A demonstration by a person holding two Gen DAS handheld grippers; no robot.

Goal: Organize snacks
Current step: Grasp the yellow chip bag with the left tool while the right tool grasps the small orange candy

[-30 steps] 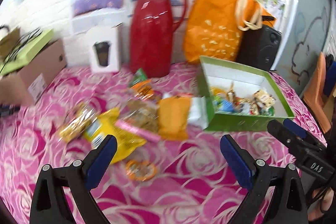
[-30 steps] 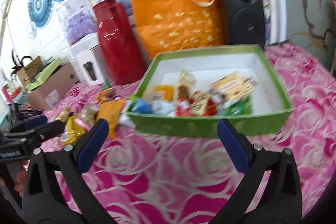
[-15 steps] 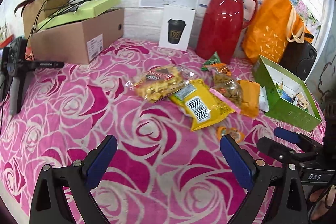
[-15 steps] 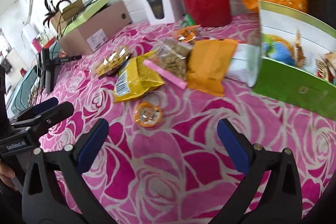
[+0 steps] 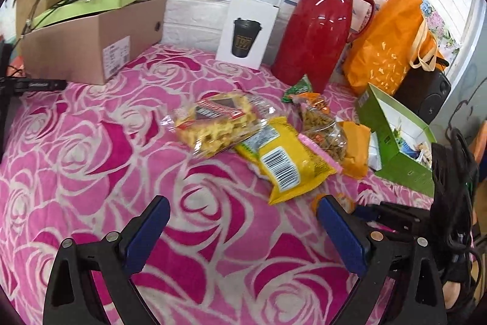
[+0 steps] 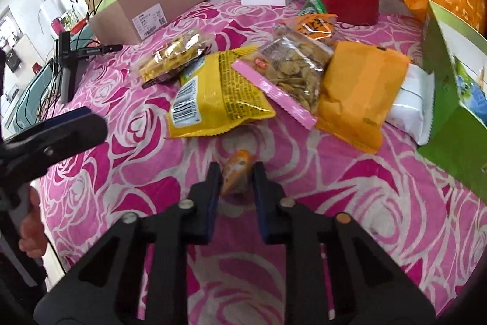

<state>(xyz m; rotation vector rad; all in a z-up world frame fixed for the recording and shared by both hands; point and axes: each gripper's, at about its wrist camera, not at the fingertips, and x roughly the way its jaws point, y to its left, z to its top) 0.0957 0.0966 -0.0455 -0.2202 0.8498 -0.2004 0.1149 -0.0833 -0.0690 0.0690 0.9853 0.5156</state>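
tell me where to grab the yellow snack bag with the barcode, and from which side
Take the yellow snack bag by its near crimped edge beside the barcode, coming in low from the open cloth in front. It lies flat, that end is bare, while the pink-strip bag overlaps its far right corner. The left gripper is open and probably best placed.

left hand-held gripper (image 5: 240, 229): black triangular frame arms, blue pads, silver and one copper screw head
right hand-held gripper (image 6: 236, 172): black frame, dark blue pads, silver screws, one copper
cables: black bundle at right gripper body (image 5: 453, 191)
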